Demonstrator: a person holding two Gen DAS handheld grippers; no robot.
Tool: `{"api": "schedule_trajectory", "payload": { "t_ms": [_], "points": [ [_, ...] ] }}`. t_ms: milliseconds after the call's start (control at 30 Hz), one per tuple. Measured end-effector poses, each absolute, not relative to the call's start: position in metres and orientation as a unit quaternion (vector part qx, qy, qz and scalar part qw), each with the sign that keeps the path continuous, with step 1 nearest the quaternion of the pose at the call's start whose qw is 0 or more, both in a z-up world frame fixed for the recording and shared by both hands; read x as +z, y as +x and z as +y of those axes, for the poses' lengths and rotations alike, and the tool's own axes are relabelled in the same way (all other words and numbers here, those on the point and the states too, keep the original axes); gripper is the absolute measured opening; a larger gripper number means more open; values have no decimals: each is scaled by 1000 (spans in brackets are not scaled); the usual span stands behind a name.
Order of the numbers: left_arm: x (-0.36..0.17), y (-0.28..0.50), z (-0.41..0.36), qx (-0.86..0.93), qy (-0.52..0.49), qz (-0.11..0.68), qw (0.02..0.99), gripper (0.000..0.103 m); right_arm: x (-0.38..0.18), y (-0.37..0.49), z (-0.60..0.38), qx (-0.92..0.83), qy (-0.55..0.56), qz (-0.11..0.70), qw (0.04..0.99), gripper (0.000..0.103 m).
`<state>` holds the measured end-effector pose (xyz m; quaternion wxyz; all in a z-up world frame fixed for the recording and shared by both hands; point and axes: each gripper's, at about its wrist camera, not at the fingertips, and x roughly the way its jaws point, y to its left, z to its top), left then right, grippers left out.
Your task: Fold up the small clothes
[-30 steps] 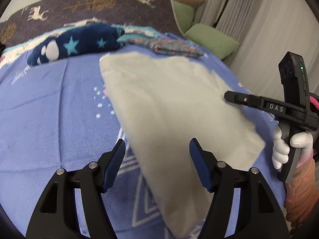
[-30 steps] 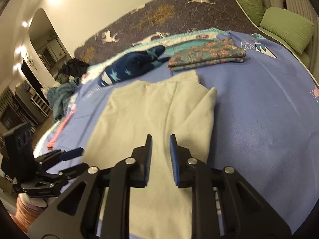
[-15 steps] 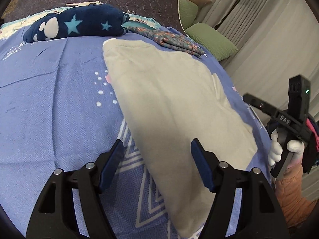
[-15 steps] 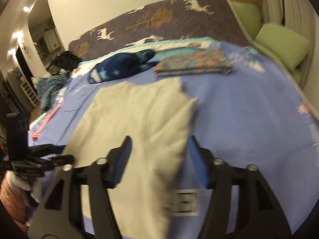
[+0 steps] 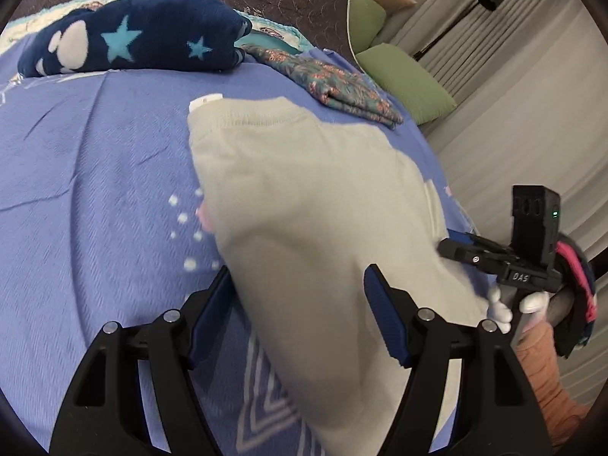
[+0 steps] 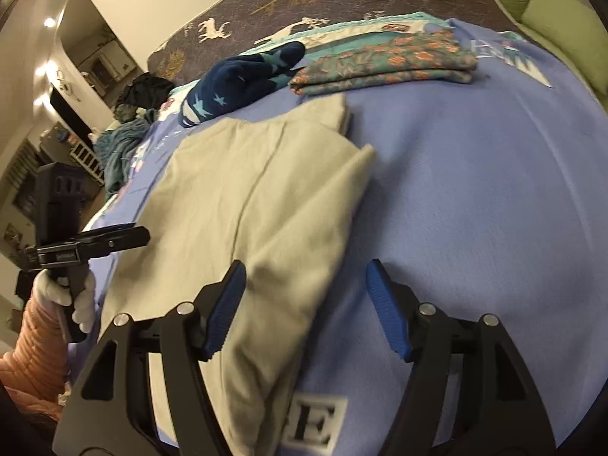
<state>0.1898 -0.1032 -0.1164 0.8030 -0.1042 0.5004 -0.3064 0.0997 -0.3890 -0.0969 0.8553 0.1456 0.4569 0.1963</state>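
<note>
Folding is partway along, as judged from how the pale beige garment (image 5: pixel 323 205) lies on the blue blanket (image 5: pixel 95 174): it is spread flat, with one side already turned in over the body, a layered edge being seen in the right wrist view (image 6: pixel 266 197). The left gripper (image 5: pixel 296 304) is held with its jaws spread wide over the near left edge of the cloth, nothing being pinched. The right gripper (image 6: pixel 304 300) is caught with its jaws opening, the near right edge of the garment lying between them but not pressed by the pads. A fresh grip on the near hem is probably called for next, both pairs of jaws being lowered and closed on the two near corners so that the lower half can be carried up toward the neckline. Beyond the garment, a navy star-patterned fleece (image 5: pixel 133 34) and a folded floral cloth (image 6: pixel 383 62) are laid aside, apparently finished. The letters "DAS" (image 5: pixel 520 276) are read on the right tool's body, and a boxed capital "E" (image 6: pixel 315 423) is printed on the blanket; the white tag (image 5: pixel 205 99) at the collar cannot be read.
</note>
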Motion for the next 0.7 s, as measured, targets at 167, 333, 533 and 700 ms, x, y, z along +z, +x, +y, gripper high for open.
{"api": "schedule_trajectory", "payload": {
  "t_ms": [167, 333, 533, 700],
  "points": [
    [-120, 205, -107, -319, -114, 491, 803, 68, -100, 137, -380, 242, 148, 458, 842, 68],
    [-124, 223, -107, -301, -120, 477, 817, 35, -106, 165, -375, 263, 167, 450, 837, 60],
    [-97, 204, -120, -296, -80, 429, 849, 18, -92, 153, -364, 218, 121, 426, 870, 13],
    [-43, 168, -130, -323, -50, 363, 872, 17, -47, 118, -356, 196, 92, 363, 906, 11]
  ]
}}
